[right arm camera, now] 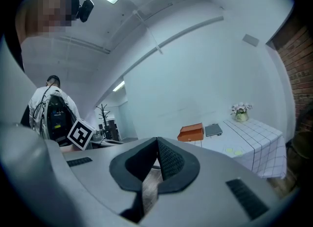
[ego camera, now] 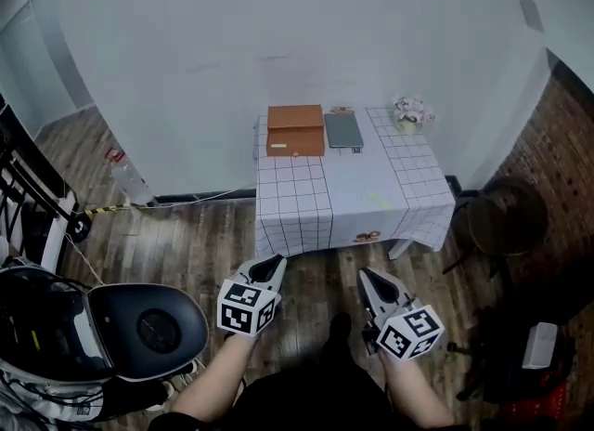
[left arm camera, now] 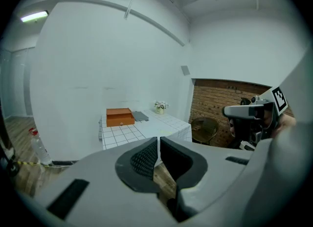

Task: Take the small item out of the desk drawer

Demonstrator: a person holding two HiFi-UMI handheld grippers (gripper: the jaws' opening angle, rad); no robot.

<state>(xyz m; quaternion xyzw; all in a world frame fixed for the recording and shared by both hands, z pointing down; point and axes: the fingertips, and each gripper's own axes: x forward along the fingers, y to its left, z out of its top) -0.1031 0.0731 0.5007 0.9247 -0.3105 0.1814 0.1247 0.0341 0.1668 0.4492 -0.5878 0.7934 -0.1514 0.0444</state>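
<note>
You stood short of the white checked worktop (ego camera: 306,202) — orange drawer box (ego camera: 295,130) unopened, left tongs (ego camera: 277,260) and right tongs (ego camera: 365,275) closed, empty.

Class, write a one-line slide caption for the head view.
Left gripper and right gripper, shut and empty, point at a checked table holding an orange drawer box, a grey slab and flowers.
</note>
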